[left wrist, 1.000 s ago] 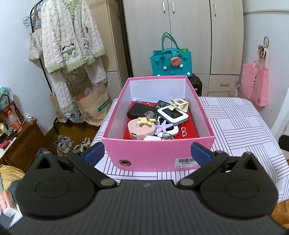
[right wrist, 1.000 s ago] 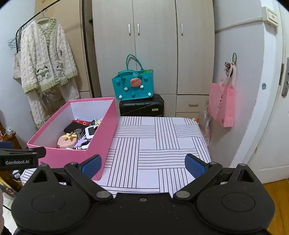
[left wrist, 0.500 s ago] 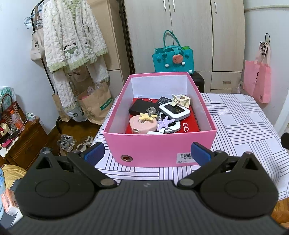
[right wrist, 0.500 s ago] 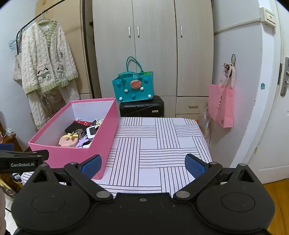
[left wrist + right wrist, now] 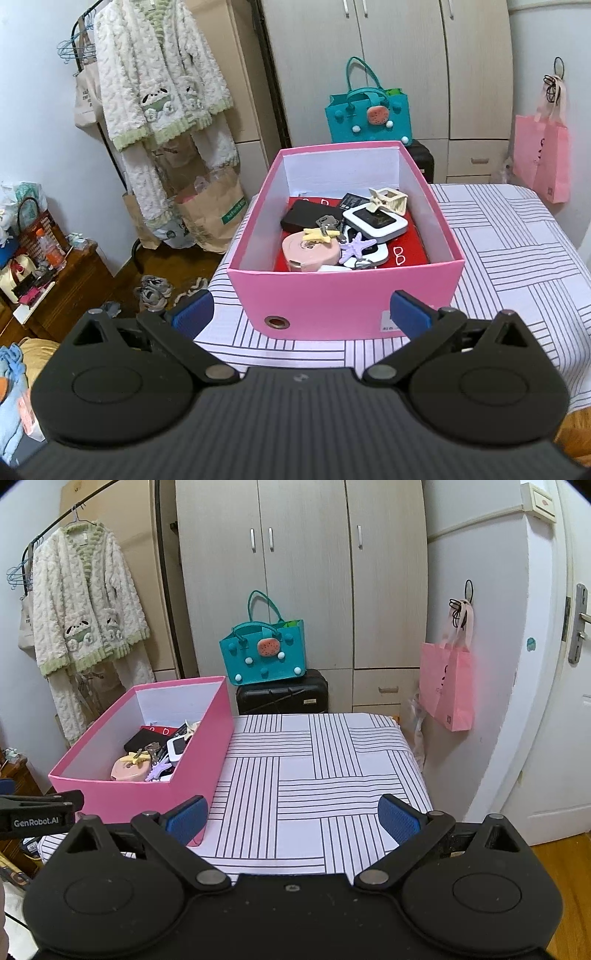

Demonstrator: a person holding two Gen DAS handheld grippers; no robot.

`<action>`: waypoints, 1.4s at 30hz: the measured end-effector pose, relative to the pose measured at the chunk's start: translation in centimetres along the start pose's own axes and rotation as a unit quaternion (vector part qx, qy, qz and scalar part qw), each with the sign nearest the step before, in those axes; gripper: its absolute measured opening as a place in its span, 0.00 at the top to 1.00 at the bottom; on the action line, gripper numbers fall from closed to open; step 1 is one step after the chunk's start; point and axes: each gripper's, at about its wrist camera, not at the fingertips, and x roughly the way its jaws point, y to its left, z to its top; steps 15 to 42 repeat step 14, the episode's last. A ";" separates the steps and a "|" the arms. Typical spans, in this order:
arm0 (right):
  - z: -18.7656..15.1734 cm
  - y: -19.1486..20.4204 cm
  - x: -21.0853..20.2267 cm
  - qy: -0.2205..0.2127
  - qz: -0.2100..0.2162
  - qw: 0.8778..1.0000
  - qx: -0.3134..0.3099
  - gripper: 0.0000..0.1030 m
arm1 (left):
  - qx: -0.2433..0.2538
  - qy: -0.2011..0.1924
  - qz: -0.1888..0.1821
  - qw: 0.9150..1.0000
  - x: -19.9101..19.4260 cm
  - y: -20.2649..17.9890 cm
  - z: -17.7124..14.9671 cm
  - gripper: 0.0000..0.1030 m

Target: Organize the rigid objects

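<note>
Bedroom setting: beige wardrobe [image 5: 306,576] at the back, a fluffy cream robe [image 5: 162,85] on a rack to the left, a teal tote bag [image 5: 264,653] on a black suitcase [image 5: 282,694], a pink shopping bag [image 5: 448,685] hanging on the right wall. Striped cloth covers the table [image 5: 332,775].

Pink box [image 5: 343,299] sits open at the table's left part, near its front-left corner. Inside, piled on a red flat case [image 5: 406,253]: a round pink tape measure [image 5: 310,253] with a yellow clip [image 5: 319,233] on top, a purple starfish [image 5: 356,247] just beside it, keys [image 5: 327,221], a black wallet [image 5: 304,218], a white device with dark screen [image 5: 375,221], a cream wire-frame cube [image 5: 388,197] toward the back right.

Left gripper [image 5: 300,310] hovers just in front of the box's near wall, blue pads spread wide, nothing between them.

Right gripper [image 5: 291,818] hangs over the striped cloth to the right of the box, pads equally wide apart, holding nothing; its left pad lies just beside the box's front corner. Left gripper's side shows at the left edge of the right wrist view.
</note>
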 end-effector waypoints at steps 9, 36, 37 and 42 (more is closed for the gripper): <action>-0.1 0.0 0.0 0.001 -0.003 1.000 0.000 0.03 | -0.005 0.001 -0.024 1.000 0.1 -0.1 -0.1 0.00; -0.1 -0.1 0.1 0.003 -0.004 1.000 0.001 0.03 | -0.010 0.009 -0.025 1.000 0.4 0.0 -0.2 0.00; -0.1 -0.1 0.1 0.003 -0.004 1.000 0.001 0.03 | -0.010 0.009 -0.025 1.000 0.4 0.0 -0.2 0.00; -0.1 -0.1 0.1 0.003 -0.004 1.000 0.001 0.03 | -0.010 0.009 -0.025 1.000 0.4 0.0 -0.2 0.00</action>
